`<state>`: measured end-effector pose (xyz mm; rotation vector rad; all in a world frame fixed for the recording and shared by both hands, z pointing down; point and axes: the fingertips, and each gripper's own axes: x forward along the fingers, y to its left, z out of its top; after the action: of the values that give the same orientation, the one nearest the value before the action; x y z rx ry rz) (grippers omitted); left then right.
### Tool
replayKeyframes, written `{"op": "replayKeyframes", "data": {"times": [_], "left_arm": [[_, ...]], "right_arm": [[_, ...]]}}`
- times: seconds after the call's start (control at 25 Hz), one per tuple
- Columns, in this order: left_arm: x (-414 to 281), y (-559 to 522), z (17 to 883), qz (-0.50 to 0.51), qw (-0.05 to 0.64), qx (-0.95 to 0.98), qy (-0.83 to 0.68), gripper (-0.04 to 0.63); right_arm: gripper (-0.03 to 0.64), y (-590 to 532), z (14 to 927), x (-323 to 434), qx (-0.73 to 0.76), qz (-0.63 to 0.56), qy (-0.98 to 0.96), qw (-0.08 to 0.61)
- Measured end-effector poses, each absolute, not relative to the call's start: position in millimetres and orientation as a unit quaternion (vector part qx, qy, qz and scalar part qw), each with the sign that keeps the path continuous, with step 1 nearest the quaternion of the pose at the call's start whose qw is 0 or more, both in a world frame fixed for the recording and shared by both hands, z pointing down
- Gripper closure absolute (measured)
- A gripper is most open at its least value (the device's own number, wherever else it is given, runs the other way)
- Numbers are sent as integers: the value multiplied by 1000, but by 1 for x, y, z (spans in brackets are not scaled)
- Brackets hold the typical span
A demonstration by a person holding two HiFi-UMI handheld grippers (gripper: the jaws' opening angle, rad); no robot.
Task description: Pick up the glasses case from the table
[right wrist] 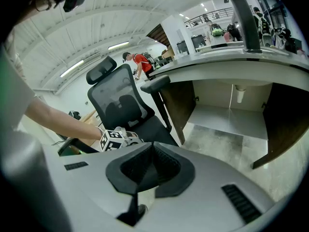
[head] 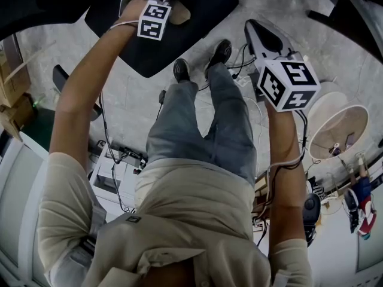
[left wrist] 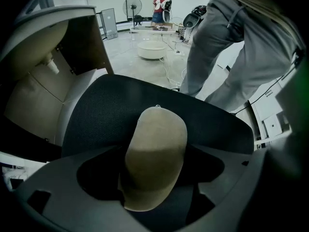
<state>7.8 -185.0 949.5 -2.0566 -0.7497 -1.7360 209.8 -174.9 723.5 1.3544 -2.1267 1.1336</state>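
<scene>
Over the black chair seat [head: 203, 28], the left gripper [head: 170, 2] reaches forward at arm's length, its jaws closed on the tan glasses case [head: 181, 14]. In the left gripper view the case [left wrist: 154, 158] stands lengthwise between the jaws, its rounded end pointing away over the dark seat fabric [left wrist: 111, 105]; whether it touches the seat cannot be told. The right gripper [head: 263, 31] hangs above the grey floor [head: 137, 94] beside the person's shoes [head: 220, 51], well apart from the case, its jaws pressed together with nothing between them [right wrist: 149, 153]. A pale counter [right wrist: 231, 62] shows behind in the right gripper view.
</scene>
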Motion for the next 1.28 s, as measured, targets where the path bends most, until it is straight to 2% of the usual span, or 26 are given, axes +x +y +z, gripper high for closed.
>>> {"op": "replayKeyframes", "data": {"times": [0.4, 0.84, 1.28], "left_arm": [[7, -186, 951, -601, 184, -736, -251, 195], [5, -203, 920, -592, 118, -787, -130, 196], [11, -220, 826, -521, 62, -851, -23, 196]], "right_arm": [[592, -165, 732, 216, 487, 411, -747, 190], [592, -166, 715, 206, 484, 405, -752, 190], [592, -174, 664, 171, 478, 383, -768, 187]]}}
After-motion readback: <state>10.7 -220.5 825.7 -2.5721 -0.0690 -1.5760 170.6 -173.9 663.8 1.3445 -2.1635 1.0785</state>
